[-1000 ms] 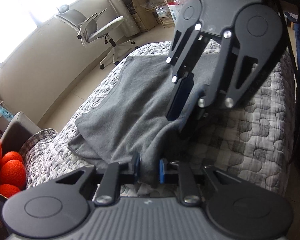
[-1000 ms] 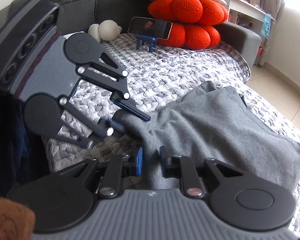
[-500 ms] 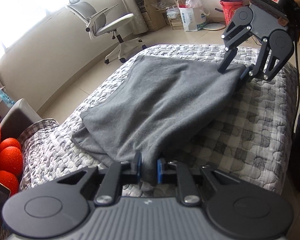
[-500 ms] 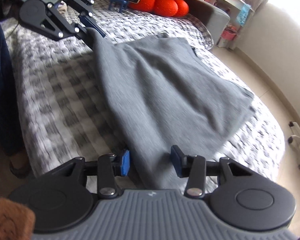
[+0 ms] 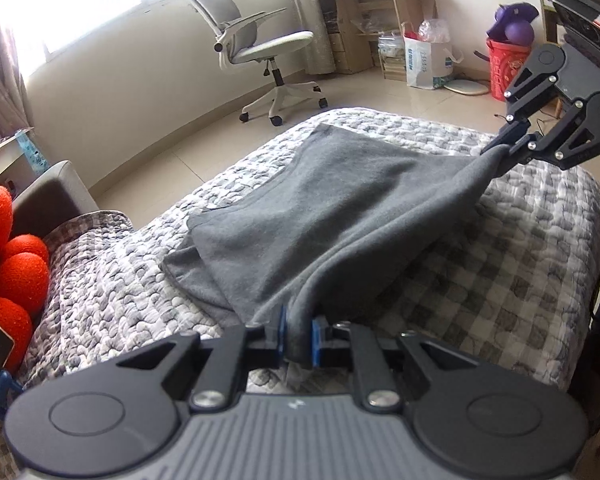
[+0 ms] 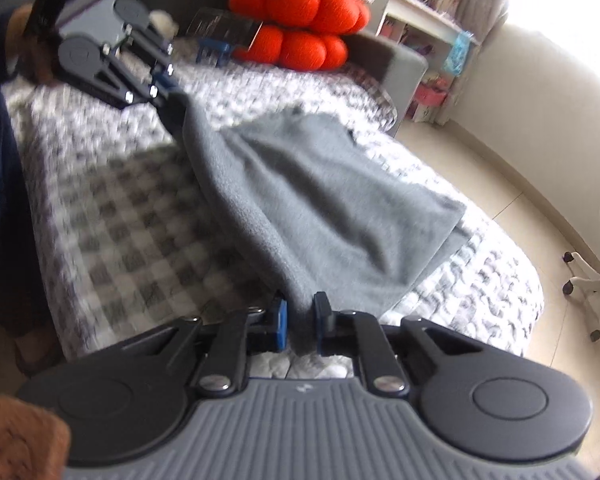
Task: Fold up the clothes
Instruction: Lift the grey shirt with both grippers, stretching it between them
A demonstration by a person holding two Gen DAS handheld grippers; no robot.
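The grey fleece garment (image 5: 340, 216) lies spread on the bed with the grey-and-white pebble-patterned quilt (image 5: 520, 280), its far part flat on the quilt and its near edge lifted between the two claws. The left claw (image 5: 299, 338) is closing, its blue pads pinching a bunched corner of the fleece. The right claw (image 6: 300, 326) is also closing (its own view is blurred), with the opposite corner of the fabric between its pads and pressed by them. In the left view the right claw appears at the upper right, the cloth drawn up to it in a taut ridge. A white swivel office chair (image 5: 256, 48) stands on the tiled floor beyond the bed, and orange round knitted cushions (image 6: 300, 20) sit at the bed's head.
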